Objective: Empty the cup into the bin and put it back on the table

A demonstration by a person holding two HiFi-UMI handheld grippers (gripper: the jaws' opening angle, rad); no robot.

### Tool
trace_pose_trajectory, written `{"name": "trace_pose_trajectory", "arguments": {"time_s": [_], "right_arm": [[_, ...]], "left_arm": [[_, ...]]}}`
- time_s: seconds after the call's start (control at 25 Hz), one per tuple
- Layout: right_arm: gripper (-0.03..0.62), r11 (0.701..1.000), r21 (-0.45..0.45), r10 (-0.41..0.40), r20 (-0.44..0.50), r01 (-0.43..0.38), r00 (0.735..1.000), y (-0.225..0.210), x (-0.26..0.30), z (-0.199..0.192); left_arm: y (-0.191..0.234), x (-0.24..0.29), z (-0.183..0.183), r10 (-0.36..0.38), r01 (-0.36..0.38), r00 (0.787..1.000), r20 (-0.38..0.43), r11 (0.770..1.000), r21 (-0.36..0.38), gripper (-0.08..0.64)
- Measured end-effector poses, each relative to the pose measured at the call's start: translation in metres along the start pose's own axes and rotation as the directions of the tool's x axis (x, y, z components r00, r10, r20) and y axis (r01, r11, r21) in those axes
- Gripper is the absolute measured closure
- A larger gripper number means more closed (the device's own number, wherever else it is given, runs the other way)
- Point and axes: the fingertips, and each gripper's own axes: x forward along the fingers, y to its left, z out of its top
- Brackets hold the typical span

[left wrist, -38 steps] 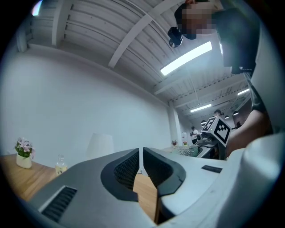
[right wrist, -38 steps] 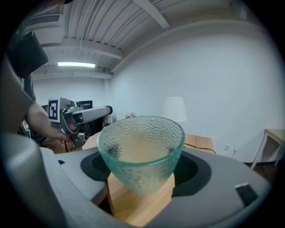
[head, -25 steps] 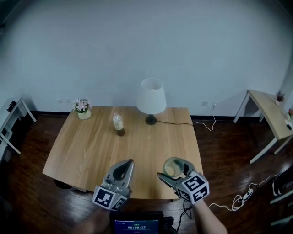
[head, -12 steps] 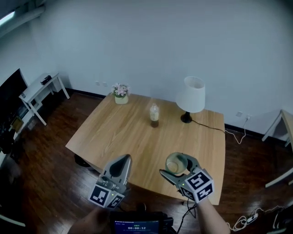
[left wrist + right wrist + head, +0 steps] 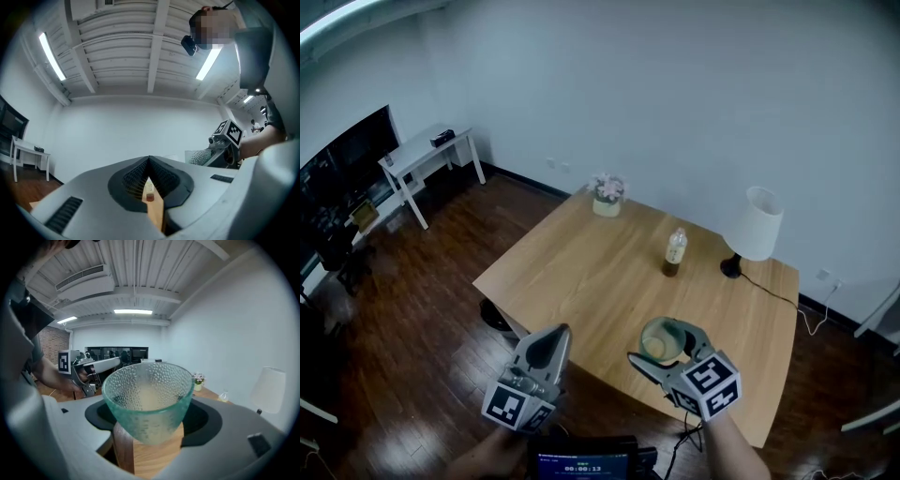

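Note:
A pale green dimpled glass cup (image 5: 660,340) sits between the jaws of my right gripper (image 5: 667,351), which is shut on it and holds it upright over the near edge of the wooden table (image 5: 581,272). In the right gripper view the cup (image 5: 149,399) fills the middle, with something pale at its bottom. My left gripper (image 5: 551,341) hangs to the left of the cup, off the table's near edge, jaws shut with nothing in them. In the left gripper view its fingers (image 5: 136,180) meet and the cup (image 5: 199,157) shows at the right. No bin can be made out.
On the table stand a small bottle (image 5: 675,253), a white lamp (image 5: 757,230) and a flower pot (image 5: 607,194). A white side table (image 5: 431,155) and dark screens (image 5: 347,159) are at the far left. A dark object (image 5: 495,316) sits under the table's left corner. Dark wood floor lies all round.
The view has swung to the left, so the table and its things now lie further right and the side table has come in. Both grippers kept their pose, cup still held.

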Motion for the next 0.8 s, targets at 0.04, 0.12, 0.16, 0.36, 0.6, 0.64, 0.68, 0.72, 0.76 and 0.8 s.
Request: {"name": "trace_pose_trajectory", "arguments": {"time_s": [0.04, 0.12, 0.16, 0.36, 0.6, 0.64, 0.68, 0.72, 0.76, 0.8], "right_arm": [[0.206, 1.000, -0.005, 0.008, 0.004, -0.008, 1.000, 0.003, 0.009, 0.005], [0.204, 1.000, -0.009, 0.025, 0.009, -0.025, 1.000, 0.011, 0.027, 0.014], [0.204, 0.999, -0.009, 0.035, 0.008, -0.035, 0.999, 0.016, 0.036, 0.017], [0.206, 0.997, -0.028, 0.078, 0.004, -0.078, 0.997, 0.038, 0.081, 0.034], [0.204, 0.992, -0.043, 0.120, -0.013, -0.121, 0.993, 0.059, 0.134, 0.053], [0.205, 0.991, -0.046, 0.129, -0.010, -0.129, 0.992, 0.063, 0.142, 0.058], [0.205, 0.989, -0.049, 0.136, -0.005, -0.136, 0.991, 0.068, 0.150, 0.062], [0.205, 0.988, -0.053, 0.143, -0.001, -0.143, 0.990, 0.073, 0.158, 0.066], [0.204, 0.987, -0.055, 0.148, 0.002, -0.148, 0.989, 0.077, 0.167, 0.071], [0.204, 0.987, -0.056, 0.153, 0.004, -0.153, 0.988, 0.082, 0.175, 0.075]], "left_arm": [[0.010, -0.003, 0.002, 0.006, -0.006, 1.000, 0.002, 1.000, 0.003, 0.560], [0.028, -0.009, 0.005, 0.014, -0.014, 1.000, 0.008, 1.000, 0.014, 0.560], [0.037, -0.013, 0.005, 0.020, -0.021, 1.000, 0.007, 1.000, 0.017, 0.560], [0.084, -0.031, 0.006, 0.063, -0.063, 0.998, 0.005, 0.998, 0.010, 0.560], [0.132, -0.046, 0.012, 0.075, -0.075, 0.997, 0.017, 0.997, 0.022, 0.560], [0.140, -0.049, 0.012, 0.080, -0.080, 0.997, 0.017, 0.997, 0.022, 0.560], [0.149, -0.054, 0.013, 0.085, -0.085, 0.996, 0.017, 0.996, 0.023, 0.560], [0.157, -0.058, 0.013, 0.089, -0.089, 0.996, 0.017, 0.996, 0.026, 0.560], [0.165, -0.063, 0.014, 0.091, -0.092, 0.996, 0.019, 0.995, 0.031, 0.560], [0.173, -0.067, 0.015, 0.094, -0.095, 0.995, 0.023, 0.995, 0.037, 0.560]]}}
